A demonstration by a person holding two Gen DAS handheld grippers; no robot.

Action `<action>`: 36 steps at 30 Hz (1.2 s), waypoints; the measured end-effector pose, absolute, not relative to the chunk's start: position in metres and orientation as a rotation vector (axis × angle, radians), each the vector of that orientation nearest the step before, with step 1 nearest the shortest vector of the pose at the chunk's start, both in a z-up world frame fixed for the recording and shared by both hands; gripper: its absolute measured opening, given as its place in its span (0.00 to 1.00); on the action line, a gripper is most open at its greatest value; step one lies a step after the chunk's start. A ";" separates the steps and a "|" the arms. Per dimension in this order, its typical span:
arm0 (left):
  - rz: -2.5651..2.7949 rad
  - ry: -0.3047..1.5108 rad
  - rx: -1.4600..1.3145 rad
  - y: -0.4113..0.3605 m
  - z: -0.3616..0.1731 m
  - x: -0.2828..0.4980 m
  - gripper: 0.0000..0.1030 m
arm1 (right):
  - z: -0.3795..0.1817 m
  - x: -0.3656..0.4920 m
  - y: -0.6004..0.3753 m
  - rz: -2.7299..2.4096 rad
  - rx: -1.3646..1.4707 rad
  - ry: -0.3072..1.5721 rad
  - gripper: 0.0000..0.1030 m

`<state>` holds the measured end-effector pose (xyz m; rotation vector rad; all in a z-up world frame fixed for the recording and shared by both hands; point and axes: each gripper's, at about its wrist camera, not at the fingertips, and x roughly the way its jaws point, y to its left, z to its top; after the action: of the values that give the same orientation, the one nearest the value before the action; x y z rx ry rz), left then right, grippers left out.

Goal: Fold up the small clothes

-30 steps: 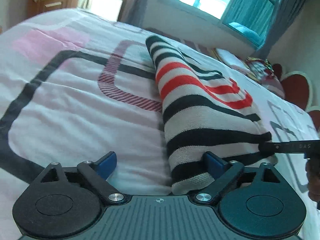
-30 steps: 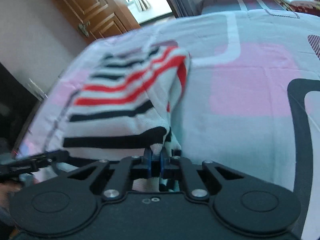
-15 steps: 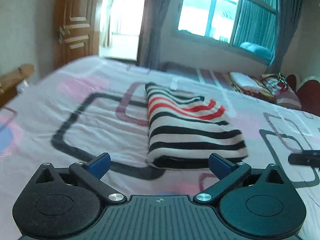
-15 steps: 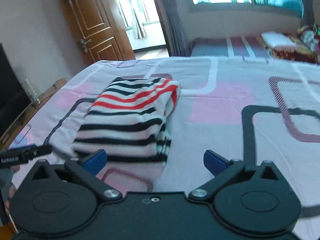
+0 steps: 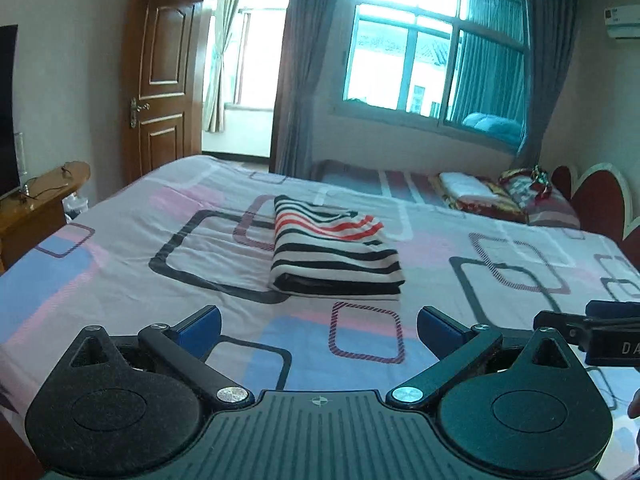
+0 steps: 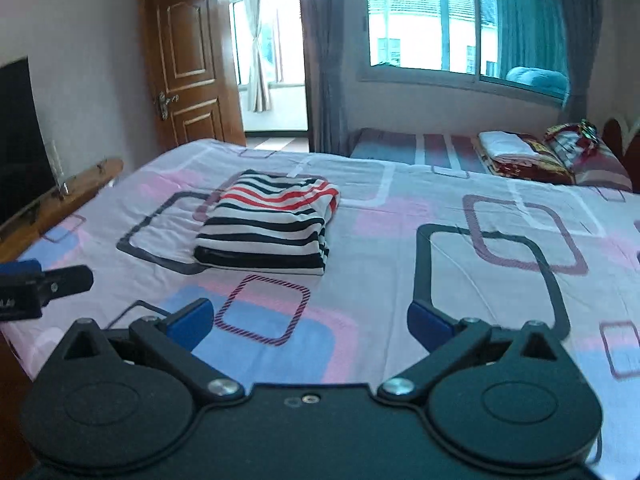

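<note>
Left wrist view: one left hand-held gripper (image 5: 318, 330) fills the bottom, its two blue-tipped fingers (image 5: 200, 326) spread wide with nothing between them, held above a bed (image 5: 120, 264). One folded garment (image 5: 334, 252), striped black, white and red, lies flat near the middle of the bed, well apart from the fingers. The bedsheet is pale pink with rounded-square outlines in black, maroon and white, plus blue and pink patches. The tip of the other gripper pokes in at the right edge.

Right wrist view: one right hand-held gripper (image 6: 310, 322) is likewise spread wide and empty, above the bed's near edge. The same garment lies ahead and to its left. The left gripper's tip shows at the left edge.

Behind the bed: one wooden door (image 5: 162, 92), open, one large window (image 5: 432, 68) with grey curtains, one dark screen (image 6: 20, 136) on a wooden stand, and a stack of folded bedding (image 6: 516, 152) by the headboard.
</note>
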<state>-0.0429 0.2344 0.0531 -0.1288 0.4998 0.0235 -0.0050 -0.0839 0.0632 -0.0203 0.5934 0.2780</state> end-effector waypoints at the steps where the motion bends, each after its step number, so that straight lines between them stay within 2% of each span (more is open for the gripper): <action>1: 0.022 0.491 -0.129 0.234 0.056 -0.051 1.00 | 0.066 -0.012 -0.083 0.280 -0.021 0.586 0.99; 12: 0.011 0.450 -0.122 0.226 0.075 -0.081 1.00 | 0.094 -0.047 -0.079 0.274 -0.051 0.495 0.99; 36: 0.005 0.452 -0.105 0.218 0.080 -0.080 1.00 | 0.094 -0.054 -0.078 0.263 -0.044 0.485 0.99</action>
<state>-0.0797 0.2180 0.0802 -0.1048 0.4519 0.0054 -0.0537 -0.0781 0.0941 -0.0442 0.4852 0.2627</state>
